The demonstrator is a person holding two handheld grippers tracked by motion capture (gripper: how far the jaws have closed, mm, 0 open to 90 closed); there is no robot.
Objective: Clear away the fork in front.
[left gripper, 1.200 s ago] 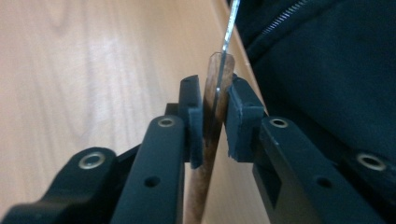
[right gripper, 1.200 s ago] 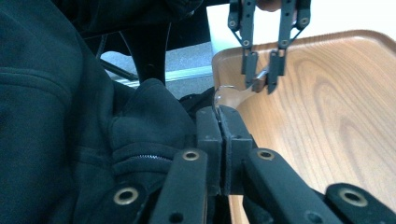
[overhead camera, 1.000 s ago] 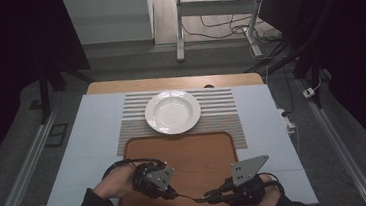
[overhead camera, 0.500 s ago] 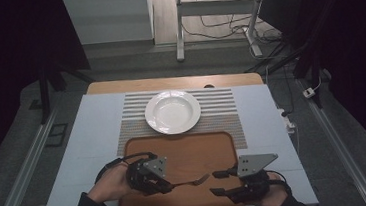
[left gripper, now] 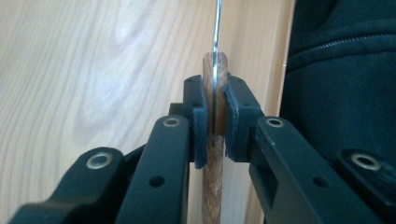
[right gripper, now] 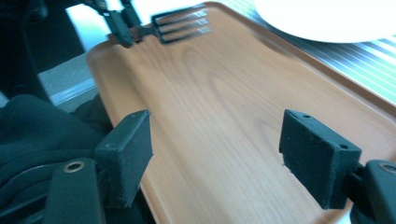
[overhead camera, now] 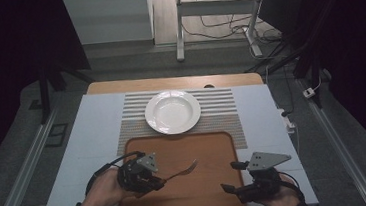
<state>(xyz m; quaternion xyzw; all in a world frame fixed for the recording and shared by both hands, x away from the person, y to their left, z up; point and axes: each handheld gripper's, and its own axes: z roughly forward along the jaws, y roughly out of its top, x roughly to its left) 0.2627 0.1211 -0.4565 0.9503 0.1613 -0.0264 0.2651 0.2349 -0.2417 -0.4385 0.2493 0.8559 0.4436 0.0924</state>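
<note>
White plate seems empty; left tool pinches fork above tray; right tool spread.

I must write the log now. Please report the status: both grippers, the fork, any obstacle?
Left gripper shut on fork, held over tray. Right gripper open, holding nothing. Plate beyond the tray; nothing in the way.

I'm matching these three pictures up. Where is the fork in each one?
High view: the fork is at lower centre over the wooden tray, held by the left tongs, tines toward the plate.
Left gripper view: its wooden handle stands at centre, clamped between the pads.
Right gripper view: its tines are at the top, left of centre.
Shared landmark: the wooden tray.
</note>
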